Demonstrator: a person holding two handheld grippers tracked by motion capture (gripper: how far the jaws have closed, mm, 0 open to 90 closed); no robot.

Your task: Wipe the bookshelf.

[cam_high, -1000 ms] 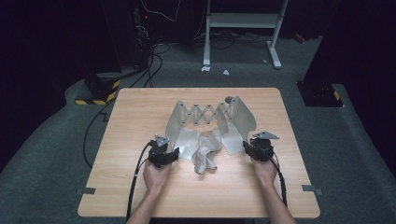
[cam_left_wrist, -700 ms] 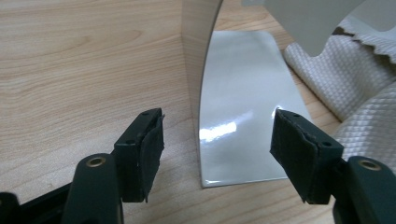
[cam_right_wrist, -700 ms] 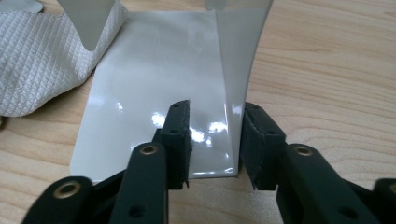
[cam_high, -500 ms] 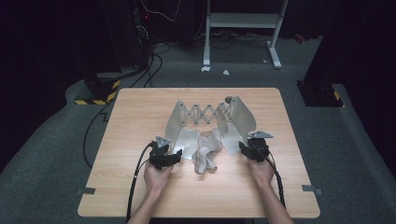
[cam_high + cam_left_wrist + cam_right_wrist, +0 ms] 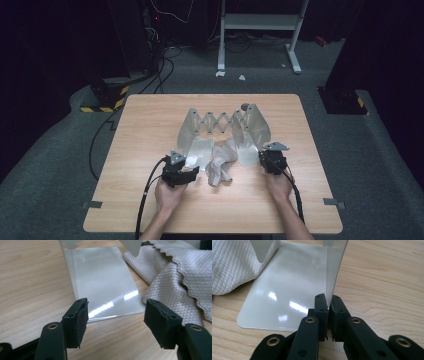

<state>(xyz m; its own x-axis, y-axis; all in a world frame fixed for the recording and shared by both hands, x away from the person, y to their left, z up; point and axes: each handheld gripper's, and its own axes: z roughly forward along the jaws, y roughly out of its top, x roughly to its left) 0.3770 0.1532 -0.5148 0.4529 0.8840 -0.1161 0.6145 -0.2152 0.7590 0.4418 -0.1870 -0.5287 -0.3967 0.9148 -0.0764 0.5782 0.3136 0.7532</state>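
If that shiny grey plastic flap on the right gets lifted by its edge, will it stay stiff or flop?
Probably fairly stiff: the shiny grey plastic flap stands upright on edge in the shut right gripper without drooping. Likely slippery, given its glossy reflections. The white woven cloth beside it, lying in folds, would flop instead.

Two black jaws of the left gripper (image 5: pixel 115 325) spread wide, nothing between the pads — bare wooden table (image 5: pixel 27 277) beneath. Just beyond, a glossy grey plastic panel (image 5: pixel 102 282) lying flat, near edge between the jaws. To the right, a white textured cloth (image 5: pixel 180 277) — scalloped hem, rumpled, touching the panel's right edge.
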